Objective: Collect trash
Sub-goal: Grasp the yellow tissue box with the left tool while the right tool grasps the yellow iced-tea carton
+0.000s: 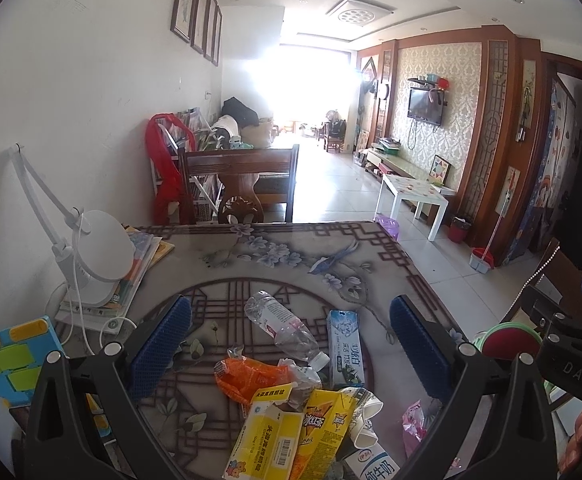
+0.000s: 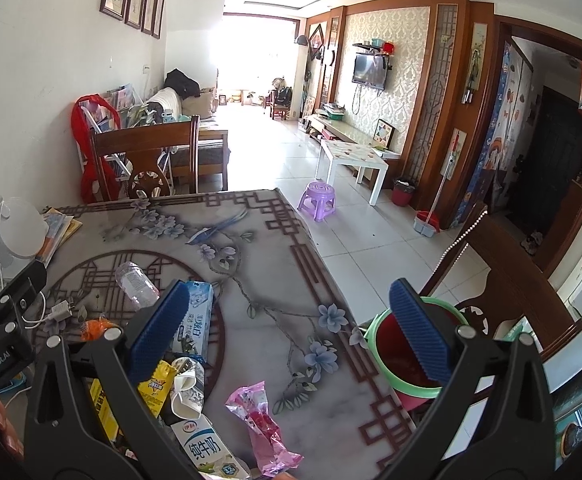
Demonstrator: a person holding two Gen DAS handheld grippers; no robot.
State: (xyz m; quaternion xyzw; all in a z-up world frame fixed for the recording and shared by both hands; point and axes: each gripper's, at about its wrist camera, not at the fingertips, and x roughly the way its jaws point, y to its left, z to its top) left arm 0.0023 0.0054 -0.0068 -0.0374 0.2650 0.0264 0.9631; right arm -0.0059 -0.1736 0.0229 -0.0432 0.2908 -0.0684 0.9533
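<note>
Trash pile: bottle [image 1: 287,330], cartons, orange wrapper [image 1: 251,376], pink wrapper [image 2: 265,420] lay on table [image 2: 259,280], beside the bin [image 2: 403,360]. My left gripper [image 1: 291,328] and right gripper [image 2: 291,320] hung released, empty. I judged pink wrapper first, pinched mid-body.

You are looking at trash lying bunched near the tabletop's near edge: a clear plastic bottle [image 1: 281,326] lying on its side, a blue-white toothpaste box [image 1: 343,347] lying flat beside it, a crumpled orange wrapper [image 1: 251,376], a yellow carton [image 1: 265,432], a torn yellow drink box [image 1: 323,424], a milk carton [image 2: 207,450] and a pink wrapper [image 2: 261,420] lying apart toward the right edge.
</note>
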